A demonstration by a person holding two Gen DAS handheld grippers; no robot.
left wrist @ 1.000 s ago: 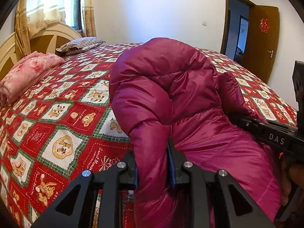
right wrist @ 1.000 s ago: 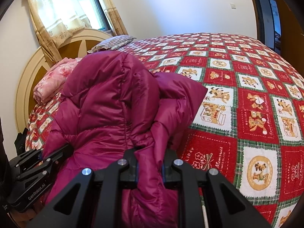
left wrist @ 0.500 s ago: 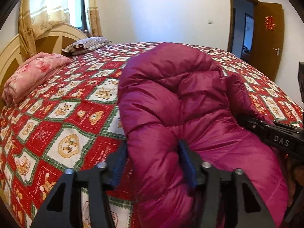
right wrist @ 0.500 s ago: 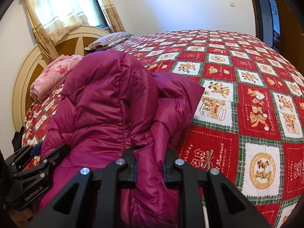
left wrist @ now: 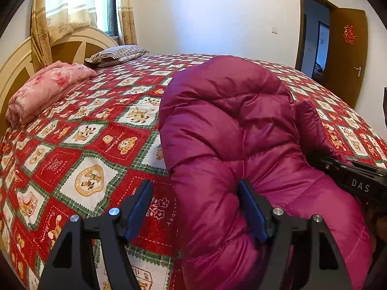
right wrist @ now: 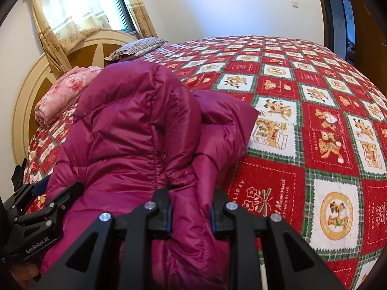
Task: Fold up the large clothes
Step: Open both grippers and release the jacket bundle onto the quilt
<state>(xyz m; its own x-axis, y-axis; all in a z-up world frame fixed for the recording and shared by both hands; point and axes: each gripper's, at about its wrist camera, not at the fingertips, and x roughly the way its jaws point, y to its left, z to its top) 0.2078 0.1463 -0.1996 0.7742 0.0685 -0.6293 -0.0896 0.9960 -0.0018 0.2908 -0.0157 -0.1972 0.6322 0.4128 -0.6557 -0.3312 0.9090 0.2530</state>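
One magenta puffer jacket (left wrist: 232,130); two tools: left tool (left wrist: 196,207) wide, right tool (right wrist: 191,215) clamping jacket fabric

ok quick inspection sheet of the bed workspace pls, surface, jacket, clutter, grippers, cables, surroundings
Surface: bed covered by a red, white and green cartoon-patch quilt.
Job's things: magenta puffer jacket bunched in a rounded heap near the bed's front edge, part-folded.
Clutter: folded pink floral blanket and striped pillow by the headboard, apart from the jacket.
Grippers: left gripper open, a jacket fold against its right finger, left finger over bare quilt; right gripper shut on a jacket fold.
Cables: nothing seen.
Surroundings: curved headboard, curtained window, open wooden door with red decoration, white walls.
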